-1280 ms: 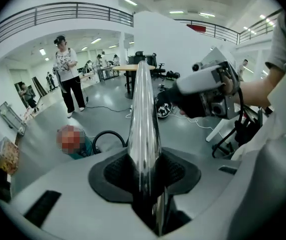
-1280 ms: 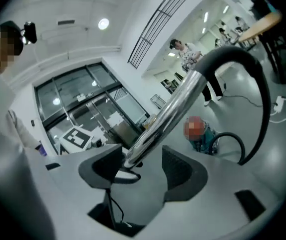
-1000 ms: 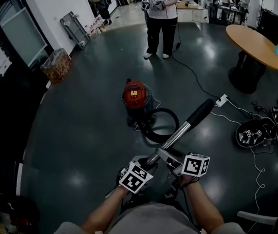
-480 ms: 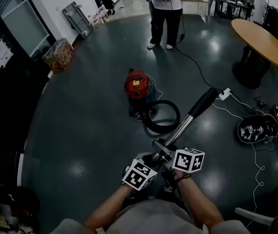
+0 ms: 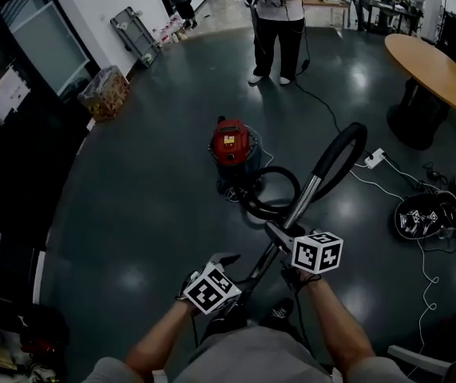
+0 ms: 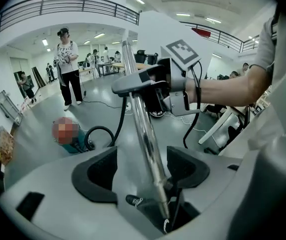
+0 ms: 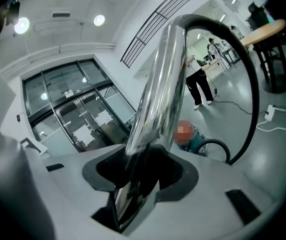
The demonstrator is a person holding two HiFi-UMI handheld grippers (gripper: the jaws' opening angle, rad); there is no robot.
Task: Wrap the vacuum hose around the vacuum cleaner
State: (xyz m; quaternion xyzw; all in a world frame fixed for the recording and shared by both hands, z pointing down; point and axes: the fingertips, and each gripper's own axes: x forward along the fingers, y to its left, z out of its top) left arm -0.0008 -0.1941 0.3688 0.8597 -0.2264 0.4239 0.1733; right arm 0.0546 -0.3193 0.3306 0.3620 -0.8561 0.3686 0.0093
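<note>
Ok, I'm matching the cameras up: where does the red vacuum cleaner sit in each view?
Head view: the vacuum cleaner stands on the floor, just above centre.
Left gripper view: at mid-left, low, its top under a blur patch.
Right gripper view: right of centre, its top again blurred.
Shared landmark: the standing person on the floor beyond it.

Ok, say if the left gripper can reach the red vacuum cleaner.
Probably not. The left gripper, its jaws just opened around the metal tube, sits close to the person, and the vacuum cleaner stands well off beyond the hose loop. It likely needs a step forward.
</note>
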